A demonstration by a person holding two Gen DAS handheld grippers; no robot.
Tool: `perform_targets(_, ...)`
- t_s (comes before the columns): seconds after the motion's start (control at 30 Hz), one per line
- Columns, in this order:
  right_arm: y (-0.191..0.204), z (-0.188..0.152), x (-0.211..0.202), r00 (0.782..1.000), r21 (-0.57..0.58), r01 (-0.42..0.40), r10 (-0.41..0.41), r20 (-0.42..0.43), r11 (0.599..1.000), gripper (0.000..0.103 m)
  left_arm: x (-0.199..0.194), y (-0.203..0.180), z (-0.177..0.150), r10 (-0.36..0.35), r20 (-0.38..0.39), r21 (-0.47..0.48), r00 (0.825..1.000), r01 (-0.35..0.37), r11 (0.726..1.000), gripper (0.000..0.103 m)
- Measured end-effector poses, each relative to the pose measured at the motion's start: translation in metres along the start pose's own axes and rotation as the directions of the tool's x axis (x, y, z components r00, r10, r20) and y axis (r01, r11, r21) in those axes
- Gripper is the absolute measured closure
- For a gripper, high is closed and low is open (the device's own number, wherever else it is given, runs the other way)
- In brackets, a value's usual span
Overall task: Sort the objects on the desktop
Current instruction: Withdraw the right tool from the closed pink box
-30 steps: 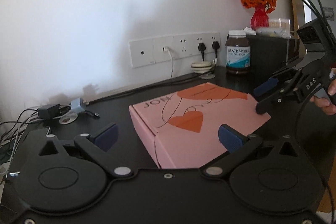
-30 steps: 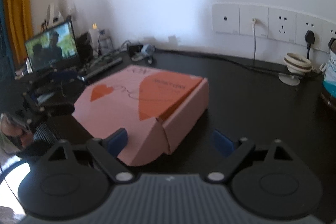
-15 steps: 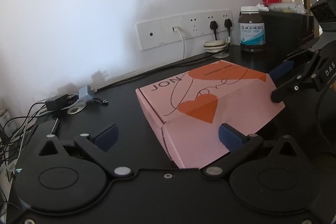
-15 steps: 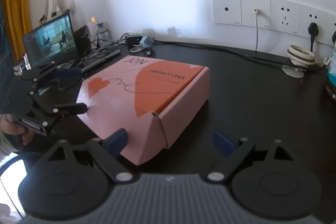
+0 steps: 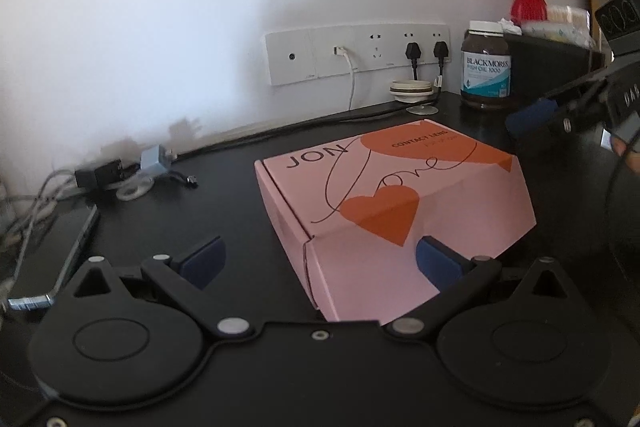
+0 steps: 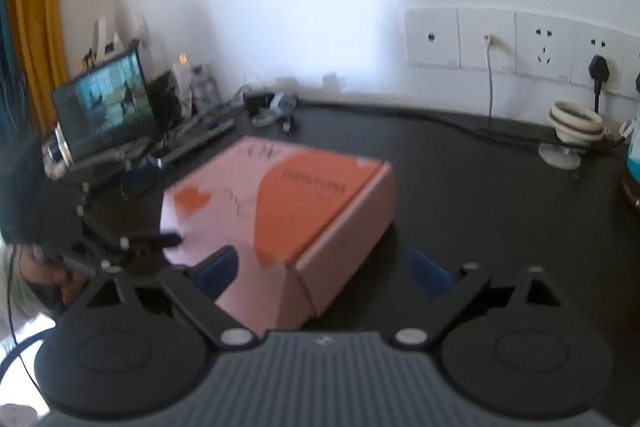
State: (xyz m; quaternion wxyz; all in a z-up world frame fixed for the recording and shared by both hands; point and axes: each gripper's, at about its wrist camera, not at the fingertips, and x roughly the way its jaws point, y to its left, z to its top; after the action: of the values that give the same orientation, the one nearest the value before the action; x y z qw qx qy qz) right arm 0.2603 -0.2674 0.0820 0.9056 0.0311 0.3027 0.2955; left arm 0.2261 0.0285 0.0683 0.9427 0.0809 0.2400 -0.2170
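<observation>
Pink box (image 5: 396,203), right gripper (image 6: 326,269) opening

We've got both cams riding low behind their fingers, tilted down at the black desk (image 5: 224,187). Left cam looks from the pink box's (image 5: 396,203) near corner toward the outlet strip (image 5: 356,53); right cam sits close at the opposite corner. Both share box (image 6: 280,211), outlets (image 6: 516,45), wall.

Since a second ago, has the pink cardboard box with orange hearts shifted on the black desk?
Cannot tell. The pink cardboard box sits differently in both views, but so does the white wall socket strip, so the cameras moved.
</observation>
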Motion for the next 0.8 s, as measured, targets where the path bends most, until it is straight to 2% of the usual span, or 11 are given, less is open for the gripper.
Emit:
perform_targets(0.07, -0.002, 0.01, 0.0, 0.999, 0.02, -0.006, 0.005, 0.042, 1.0, 0.001, -0.001, 0.0, 0.0, -0.028, -0.009, -0.046, 1.0, 0.027, 0.999, 0.0)
perform_targets(0.23, -0.014, 0.042, 0.02, 0.997, 0.079, 0.004, -0.01, 0.08, 0.997, 0.001, -0.001, -0.006, -0.001, -0.154, -0.015, -0.153, 0.988, 0.15, 0.977, 0.0)
perform_targets(0.4, -0.028, 0.066, 0.059, 0.999, 0.133, -0.023, 0.017, 0.046, 0.991, 0.001, 0.001, -0.009, 0.0, -0.131, -0.014, -0.19, 0.991, 0.126, 0.974, 0.0)
perform_targets(0.57, -0.034, 0.074, 0.09, 1.0, 0.133, -0.011, 0.013, -0.013, 0.991, 0.001, -0.015, -0.008, -0.003, -0.114, 0.041, -0.214, 0.993, 0.121, 0.969, 0.0)
perform_targets(0.7, -0.032, 0.071, 0.108, 0.996, 0.111, -0.034, 0.043, -0.082, 0.993, 0.001, -0.022, -0.011, 0.0, -0.212, 0.048, -0.228, 0.976, 0.218, 0.949, 0.0)
perform_targets(0.8, -0.028, 0.067, 0.117, 0.99, 0.093, -0.048, 0.059, -0.126, 0.994, 0.001, -0.014, -0.014, 0.001, -0.263, 0.022, -0.242, 0.965, 0.26, 0.935, 0.0)
